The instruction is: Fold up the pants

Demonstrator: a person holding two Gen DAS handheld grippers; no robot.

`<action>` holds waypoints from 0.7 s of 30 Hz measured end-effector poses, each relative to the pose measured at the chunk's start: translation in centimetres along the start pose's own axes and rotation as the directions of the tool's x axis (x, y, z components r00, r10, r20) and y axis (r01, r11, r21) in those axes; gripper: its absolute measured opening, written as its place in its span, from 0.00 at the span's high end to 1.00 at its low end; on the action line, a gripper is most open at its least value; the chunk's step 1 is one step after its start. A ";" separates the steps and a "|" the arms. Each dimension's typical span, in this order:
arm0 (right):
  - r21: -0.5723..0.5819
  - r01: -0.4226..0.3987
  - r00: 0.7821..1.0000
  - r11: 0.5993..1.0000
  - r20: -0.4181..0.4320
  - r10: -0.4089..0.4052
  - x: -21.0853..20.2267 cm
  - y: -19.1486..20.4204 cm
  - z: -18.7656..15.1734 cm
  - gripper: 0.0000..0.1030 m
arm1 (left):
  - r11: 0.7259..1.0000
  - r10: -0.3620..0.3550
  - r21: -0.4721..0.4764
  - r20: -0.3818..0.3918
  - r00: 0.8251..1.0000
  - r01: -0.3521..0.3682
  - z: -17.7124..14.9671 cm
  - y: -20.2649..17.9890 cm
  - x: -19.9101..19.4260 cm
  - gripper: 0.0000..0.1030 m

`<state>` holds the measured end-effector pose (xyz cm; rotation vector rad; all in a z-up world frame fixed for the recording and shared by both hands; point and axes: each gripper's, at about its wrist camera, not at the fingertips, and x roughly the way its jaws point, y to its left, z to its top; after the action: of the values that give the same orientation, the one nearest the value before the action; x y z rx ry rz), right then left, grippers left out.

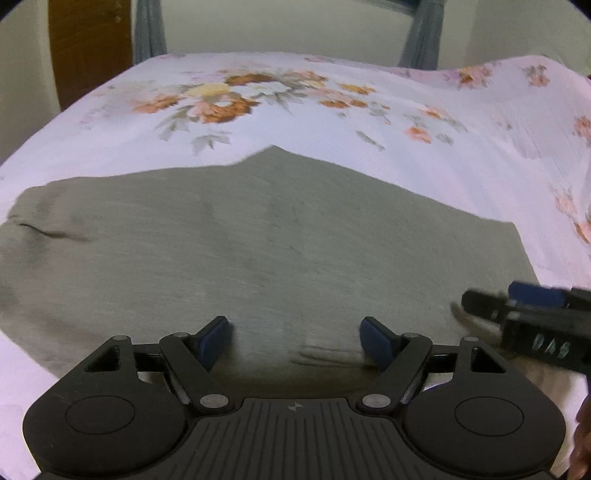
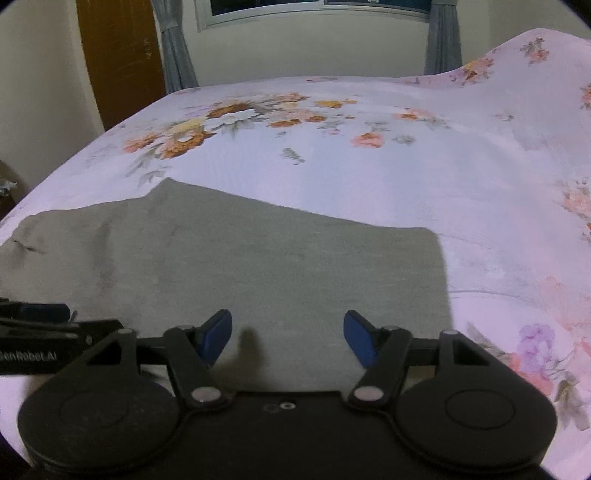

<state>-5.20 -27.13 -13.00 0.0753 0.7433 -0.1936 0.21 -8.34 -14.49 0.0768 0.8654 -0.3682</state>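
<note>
Grey-green pants point(image 1: 258, 236) lie flat on a floral bedsheet point(image 1: 258, 92), folded lengthwise, with a pointed edge at the far side. They also show in the right wrist view point(image 2: 258, 258). My left gripper point(image 1: 293, 334) is open, just above the near edge of the pants, holding nothing. My right gripper point(image 2: 288, 332) is open over the near right part of the pants, holding nothing. The right gripper also shows at the right edge of the left wrist view point(image 1: 517, 314). The left gripper shows at the left edge of the right wrist view point(image 2: 40, 325).
The bed point(image 2: 369, 166) fills both views, with a raised hump point(image 2: 535, 66) at the far right. A brown door point(image 2: 118, 55), grey curtains point(image 2: 177, 48) and a window point(image 2: 314, 11) stand behind the bed.
</note>
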 end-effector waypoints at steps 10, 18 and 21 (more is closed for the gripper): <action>-0.037 -0.017 1.000 0.999 0.002 0.018 0.5 1.9 0.4 0.29 | 0.994 0.108 -0.016 0.009 0.994 -0.108 -0.2 4.6 -0.2 0.24; -0.067 -0.071 0.997 0.995 -0.024 0.069 1.2 4.3 0.0 0.38 | 0.984 0.175 -0.030 0.013 0.984 -0.175 -0.5 7.8 0.1 0.24; -0.063 -0.090 0.996 0.994 -0.016 0.089 1.2 5.0 0.7 0.38 | 0.978 0.192 -0.082 0.010 0.981 -0.190 -0.4 9.5 -0.2 0.25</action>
<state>-2.87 -22.46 -13.27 0.0487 0.7572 -0.0842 3.10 0.68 -15.39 0.0813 0.8466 -0.1534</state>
